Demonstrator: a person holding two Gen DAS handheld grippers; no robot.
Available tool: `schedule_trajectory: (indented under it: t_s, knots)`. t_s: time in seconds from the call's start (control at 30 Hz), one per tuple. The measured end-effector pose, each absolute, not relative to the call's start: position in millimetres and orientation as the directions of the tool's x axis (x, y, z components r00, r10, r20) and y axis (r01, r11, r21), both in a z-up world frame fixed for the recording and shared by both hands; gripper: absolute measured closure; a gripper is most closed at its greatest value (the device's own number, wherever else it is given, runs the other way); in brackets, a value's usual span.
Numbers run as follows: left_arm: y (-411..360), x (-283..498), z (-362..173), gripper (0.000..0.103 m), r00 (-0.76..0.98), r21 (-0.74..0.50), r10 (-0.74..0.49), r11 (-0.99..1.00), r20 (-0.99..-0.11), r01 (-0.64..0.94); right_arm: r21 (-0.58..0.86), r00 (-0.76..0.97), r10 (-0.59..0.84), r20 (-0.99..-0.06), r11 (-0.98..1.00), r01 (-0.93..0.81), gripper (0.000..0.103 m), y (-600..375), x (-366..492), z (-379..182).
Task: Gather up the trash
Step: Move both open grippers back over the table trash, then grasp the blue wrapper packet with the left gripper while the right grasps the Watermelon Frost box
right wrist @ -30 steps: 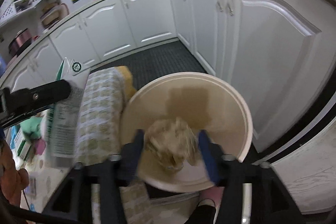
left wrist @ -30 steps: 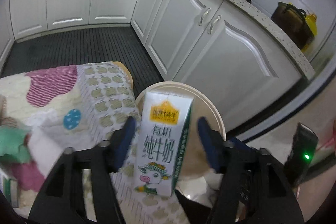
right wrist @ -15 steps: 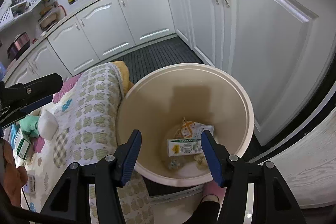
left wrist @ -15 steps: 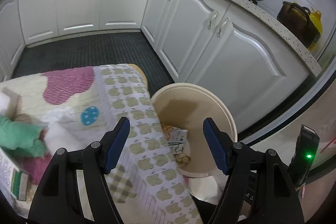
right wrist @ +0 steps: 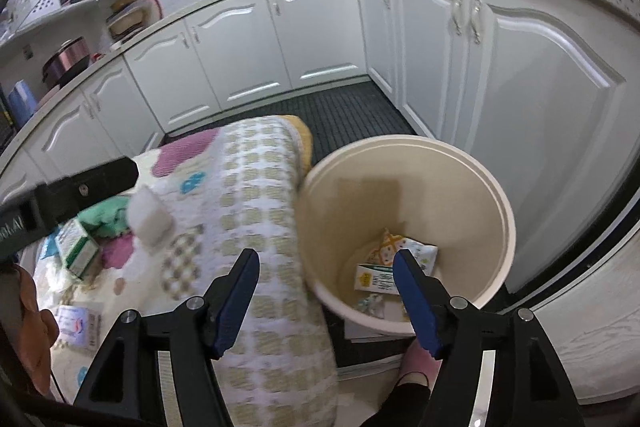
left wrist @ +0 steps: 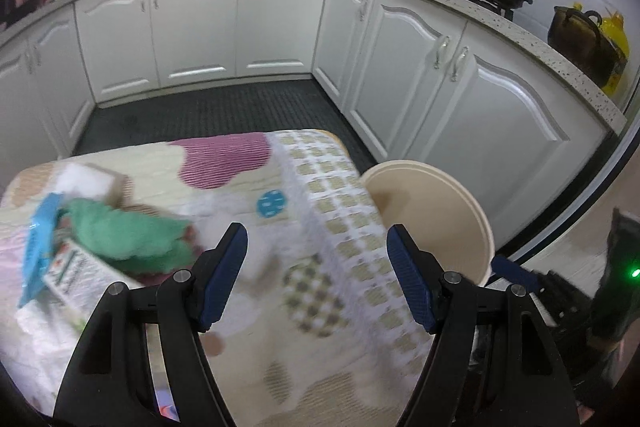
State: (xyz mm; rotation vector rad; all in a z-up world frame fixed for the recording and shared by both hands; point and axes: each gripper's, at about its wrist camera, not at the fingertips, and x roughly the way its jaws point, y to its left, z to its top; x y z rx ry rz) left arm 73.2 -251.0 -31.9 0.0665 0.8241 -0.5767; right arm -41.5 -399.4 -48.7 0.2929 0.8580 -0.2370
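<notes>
The cream trash bin (right wrist: 440,195) stands on the floor beside the cloth-covered table (right wrist: 256,187). Inside it lie a milk carton (right wrist: 376,277) and a patterned wrapper (right wrist: 396,247). My right gripper (right wrist: 327,255) hangs over the bin's left rim; its jaws are opening with nothing between them. My left gripper (left wrist: 315,231) is open and empty above the table's patterned cloth, with the bin (left wrist: 472,203) to its right. On the table lie a green cloth (left wrist: 128,235), a small carton (left wrist: 76,275), a blue flat piece (left wrist: 40,247) and a white crumpled tissue (right wrist: 150,215).
White kitchen cabinets (left wrist: 440,99) run along the far side and the right, close behind the bin. A dark ribbed floor mat (left wrist: 208,115) lies between them and the table. A person's foot in a pink sock (right wrist: 416,363) is beside the bin's base. A flat packet (right wrist: 76,321) rests near the table's front.
A second ago the left gripper held the milk carton and the right held a crumpled wad over the bin. Both now lie in the bin, and both grippers have swung left toward the table.
</notes>
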Motion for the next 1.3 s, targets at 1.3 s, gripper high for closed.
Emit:
schedule_trajectory:
  t_s: [1.3]
  knots:
    - [-21.5, 178.1, -88.0, 0.027, 0.464, -0.201, -0.423, 0.868, -0.778, 0.454, 0.206, 0.556, 0.277, -0.784, 0.960, -0.187, 0.030, -201.4, 54.8, -46.9]
